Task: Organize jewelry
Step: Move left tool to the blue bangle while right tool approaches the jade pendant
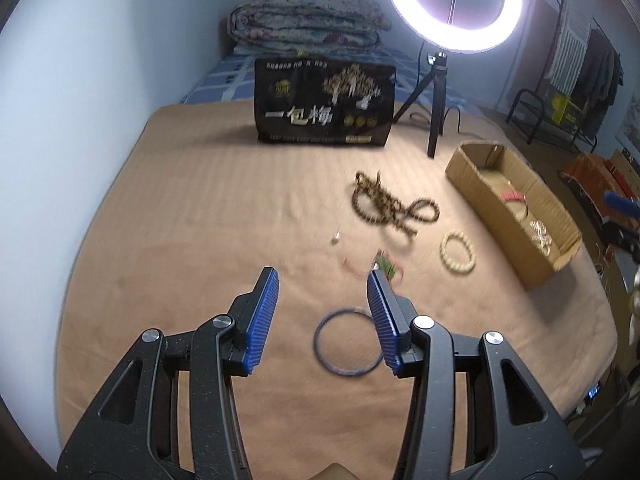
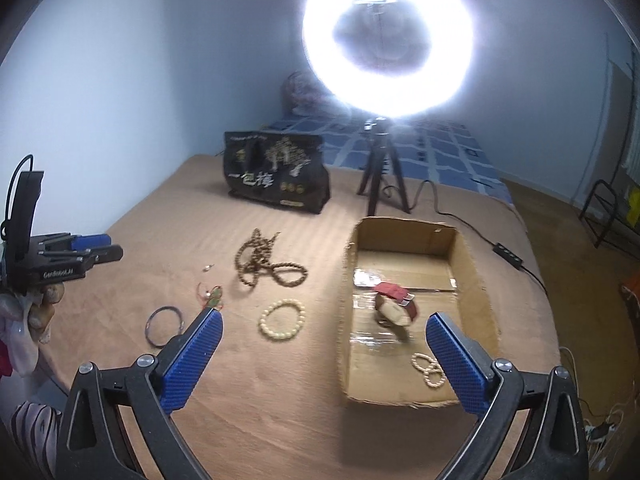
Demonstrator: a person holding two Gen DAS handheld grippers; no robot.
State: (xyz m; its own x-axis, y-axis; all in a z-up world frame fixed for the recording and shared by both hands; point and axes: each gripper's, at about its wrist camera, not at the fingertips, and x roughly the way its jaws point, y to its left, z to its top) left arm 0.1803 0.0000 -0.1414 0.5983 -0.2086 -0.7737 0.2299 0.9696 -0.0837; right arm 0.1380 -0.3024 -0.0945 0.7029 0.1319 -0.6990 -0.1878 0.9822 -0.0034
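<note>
The left hand-held gripper (image 1: 323, 284) hangs low over the bed with its blue pads spread apart and nothing between them, the dark thin bangle (image 1: 347, 343) lying just below the gap, so I'd judge that ring is the piece it is lining up for. The right hand-held gripper (image 2: 324, 334) is also wide apart and empty, poised over the near end of the cardboard box (image 2: 466, 280), likely because that is where the jewelry goes. Inside the box a red-strapped watch (image 2: 396, 306) and a small pearl bracelet (image 2: 430, 368) already lie on the bottom. Still out on the tan blanket (image 2: 260, 400) are a cream bead bracelet (image 2: 282, 319), a tangled brown bead necklace (image 2: 266, 262), a small red-and-green charm (image 2: 212, 296) and a tiny pale piece (image 2: 208, 267), all well apart from the box. Behind them stand a black printed bag (image 2: 278, 172) and a glaring ring light (image 2: 386, 40) on its tripod, with folded quilts (image 1: 304, 20) by the pale wall
</note>
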